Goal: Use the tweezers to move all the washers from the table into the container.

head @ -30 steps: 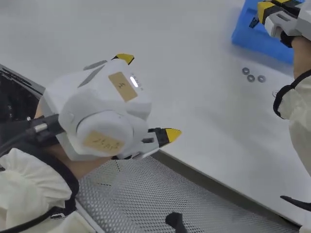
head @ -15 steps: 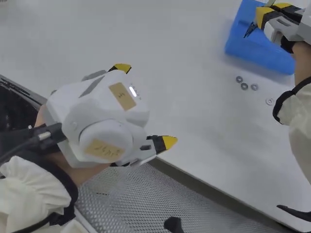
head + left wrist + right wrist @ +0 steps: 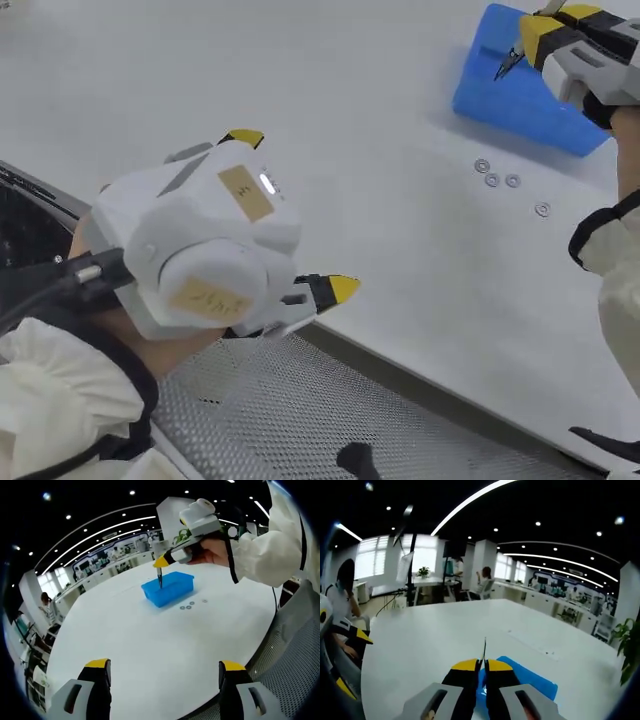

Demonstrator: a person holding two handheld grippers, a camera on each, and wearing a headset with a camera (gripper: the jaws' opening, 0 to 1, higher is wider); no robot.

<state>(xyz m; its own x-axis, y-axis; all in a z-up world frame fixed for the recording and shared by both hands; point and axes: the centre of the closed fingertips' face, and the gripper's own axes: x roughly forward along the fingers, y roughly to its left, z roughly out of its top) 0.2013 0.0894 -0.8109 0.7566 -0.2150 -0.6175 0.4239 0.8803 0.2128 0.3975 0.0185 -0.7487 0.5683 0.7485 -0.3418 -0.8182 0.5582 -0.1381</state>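
Nearest, the white left gripper with yellow-tipped jaws (image 3: 164,665) hangs at the near edge of the white table (image 3: 350,150), partly over a perforated grey metal grating (image 3: 300,400). Its jaws stand wide apart with nothing between them.

Well ahead of that claw and a little to its right, four small silver metal washers (image 3: 491,180) lie flat on the table: three close together and one apart. None of them is in the box.

Just beyond them sits the blue plastic rectangular container (image 3: 520,95). Over it the right gripper (image 3: 482,666) hovers, its jaws pressed together on thin dark metal tweezers (image 3: 159,577). The long axis of the tweezers runs almost straight down, with the tips above the box's inside. Whether a washer sits in the tips is too small to tell.

From this claw the washers lie below and back toward the person, just beside the container's near wall. The right gripper is much the nearer of the two, so the next pick probably falls to it.
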